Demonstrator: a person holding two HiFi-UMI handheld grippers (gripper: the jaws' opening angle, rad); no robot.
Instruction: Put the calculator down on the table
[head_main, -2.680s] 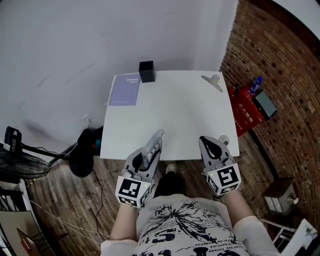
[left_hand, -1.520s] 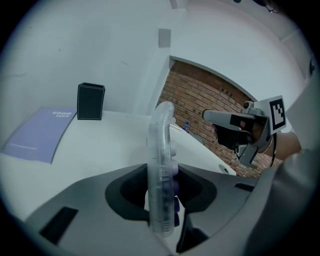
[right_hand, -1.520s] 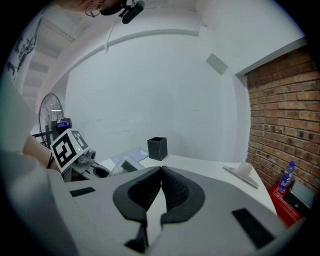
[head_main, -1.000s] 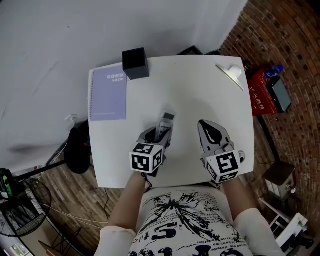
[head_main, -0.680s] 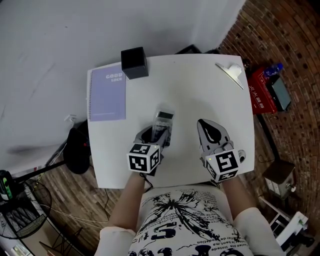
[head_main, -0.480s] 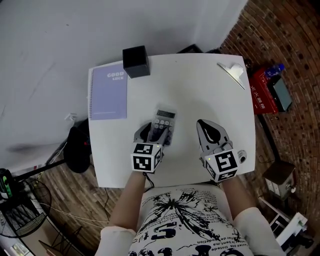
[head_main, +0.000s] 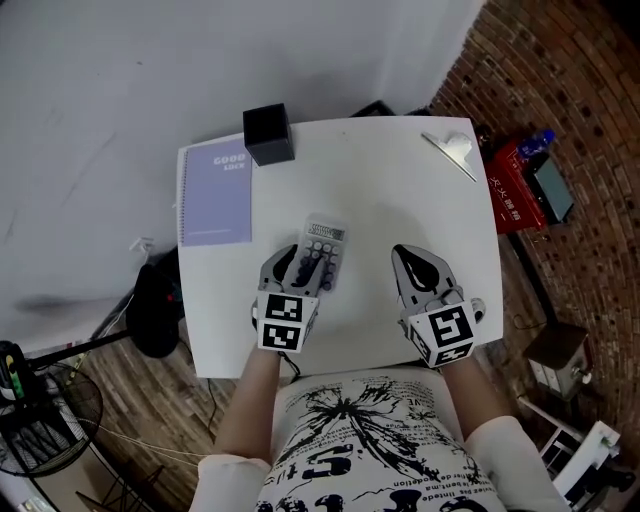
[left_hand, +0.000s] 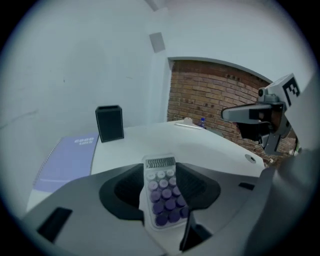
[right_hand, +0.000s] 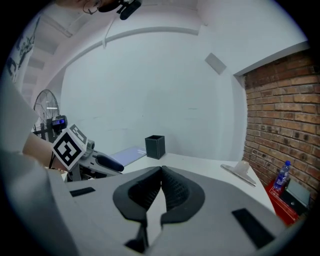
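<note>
Calculator (head_main: 322, 253): one, flat and keys up near the middle of the white table (head_main: 390, 180); from overhead its near end is covered.
Left gripper (head_main: 298, 270): jaws apart and closing, the calculator between them, pads not pressing.
Right gripper (right_hand: 161, 172): jaws together, empty, by the near edge.
Notebook (head_main: 215, 195): one, along the left edge.
Black box (head_main: 268, 133): one, far left corner.
White object (head_main: 450, 150): one, far right corner, hard to identify.

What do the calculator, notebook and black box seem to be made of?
The calculator looks like plastic: a pale, smooth case with rounded purple keys, fairly matte. The notebook looks like paper or card: a flat lilac cover with printed lettering and what seems a spiral binding. The black box is open-topped and matte; plastic, leatherette or board, the look leaves it open.
</note>
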